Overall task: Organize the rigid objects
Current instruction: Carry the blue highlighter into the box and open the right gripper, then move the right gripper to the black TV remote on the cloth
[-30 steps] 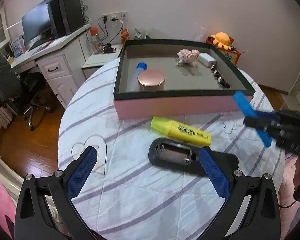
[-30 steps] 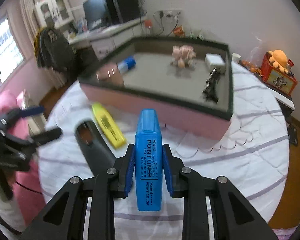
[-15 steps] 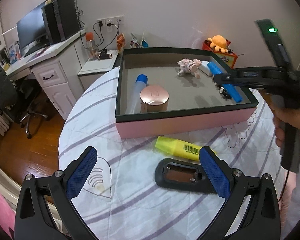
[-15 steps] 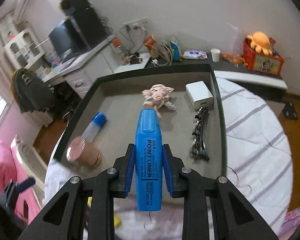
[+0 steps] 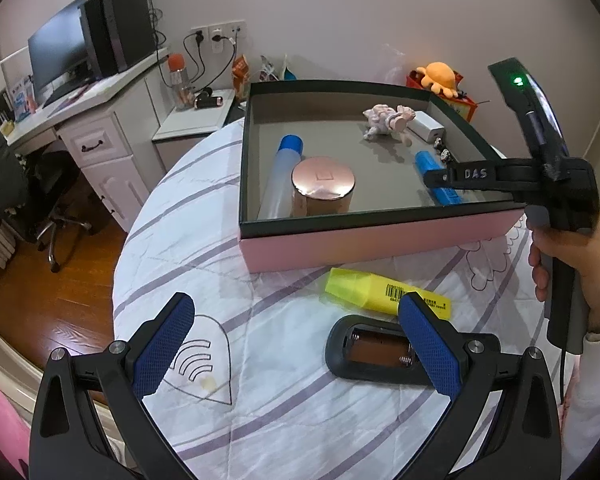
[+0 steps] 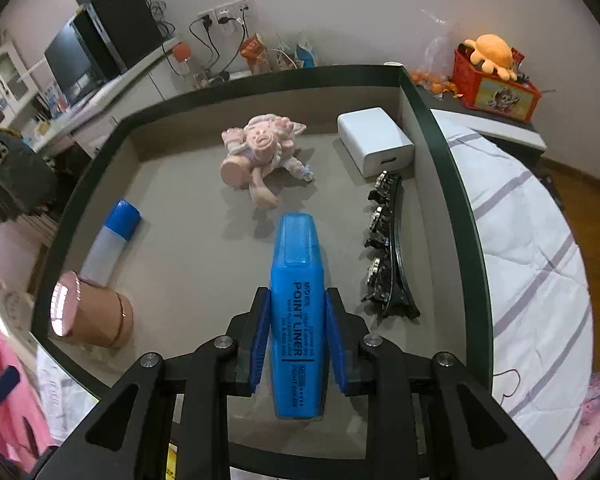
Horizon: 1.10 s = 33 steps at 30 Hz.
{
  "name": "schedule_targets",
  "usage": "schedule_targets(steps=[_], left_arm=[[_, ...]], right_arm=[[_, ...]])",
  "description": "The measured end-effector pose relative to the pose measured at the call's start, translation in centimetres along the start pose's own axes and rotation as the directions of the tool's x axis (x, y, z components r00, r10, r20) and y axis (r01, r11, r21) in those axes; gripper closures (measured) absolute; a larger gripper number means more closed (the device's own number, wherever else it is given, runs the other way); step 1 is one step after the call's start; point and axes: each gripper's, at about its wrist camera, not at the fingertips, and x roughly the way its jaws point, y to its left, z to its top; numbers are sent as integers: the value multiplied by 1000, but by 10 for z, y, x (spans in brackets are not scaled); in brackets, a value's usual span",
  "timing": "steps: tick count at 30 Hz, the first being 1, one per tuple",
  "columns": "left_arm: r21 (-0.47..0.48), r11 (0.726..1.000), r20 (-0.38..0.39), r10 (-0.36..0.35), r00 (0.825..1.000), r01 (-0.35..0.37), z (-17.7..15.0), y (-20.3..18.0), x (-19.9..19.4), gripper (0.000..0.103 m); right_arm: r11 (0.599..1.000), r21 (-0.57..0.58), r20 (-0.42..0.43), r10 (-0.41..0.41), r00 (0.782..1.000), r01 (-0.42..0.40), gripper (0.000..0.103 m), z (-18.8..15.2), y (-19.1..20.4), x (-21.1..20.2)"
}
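Observation:
A blue highlighter lies on the floor of the pink box, pointing at the far wall. My right gripper straddles its middle and its jaws are opening; thin gaps show beside the pads. In the left wrist view that gripper reaches into the box from the right, over the blue highlighter. My left gripper hangs open and empty above the table. A yellow highlighter and a black remote, with its battery bay uncovered, lie in front of the box.
Also inside the box are a pink figurine, a white charger, a black hair clip, a blue-capped tube and a rose-gold round tin. The round table's edge drops off at left, towards a desk.
My right gripper carried the blue highlighter from in front of the box over its wall and down to the floor inside. Its pads have eased off the pen. The left gripper barely moved.

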Motion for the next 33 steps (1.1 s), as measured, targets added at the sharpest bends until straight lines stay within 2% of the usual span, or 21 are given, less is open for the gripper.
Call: schedule_targets(steps=[2, 6, 7, 8, 10, 14, 19, 22, 25, 27, 30, 33], left_arm=[[-3, 1000, 1, 8, 1000, -8, -2, 1, -4, 0], [-18, 999, 9, 26, 1000, -26, -6, 3, -14, 0], [-22, 999, 12, 30, 999, -29, -7, 4, -17, 0], [-24, 999, 13, 31, 999, -31, -9, 3, -20, 0], [-26, 999, 12, 37, 999, -37, -13, 4, -23, 0], [-53, 997, -1, 51, 999, -51, -22, 3, -26, 0], [-64, 997, -24, 42, 999, -43, -33, -10, -27, 0], [-52, 999, -53, 3, 999, -6, -40, -30, -22, 0], [-43, 999, -52, -23, 998, 20, -45, -50, -24, 0], [-19, 1000, -52, -8, 999, 7, -46, -58, -27, 0], [-25, 999, -38, 23, 999, -24, -46, -55, -36, 0], [-59, 997, -33, 55, 998, -57, -45, -43, -42, 0]], right_arm=[[1000, 8, 17, 21, 1000, -21, 61, -1, 0, -5], [999, -8, 100, 41, 994, -40, 58, -6, -1, -36], [999, -16, 128, 49, 991, -47, 54, -8, -2, -49], [998, -31, 157, 53, 986, -49, 42, -12, -3, -61], [997, -72, 215, 54, 975, -39, 28, -24, -4, -87], [983, -179, 272, 100, 957, -52, 25, -57, -4, -124], [940, -340, 214, 115, 970, -36, 24, -103, 5, -119], [926, -377, 159, 66, 985, -1, 24, -123, 5, -99], [931, -362, 133, 94, 987, -40, 24, -135, -8, -95], [924, -368, 77, 139, 987, -101, 24, -140, -16, -91], [897, -426, 47, 156, 987, -121, 24, -153, -15, -88], [867, -466, 36, 216, 976, -175, 24, -163, -5, -90]])
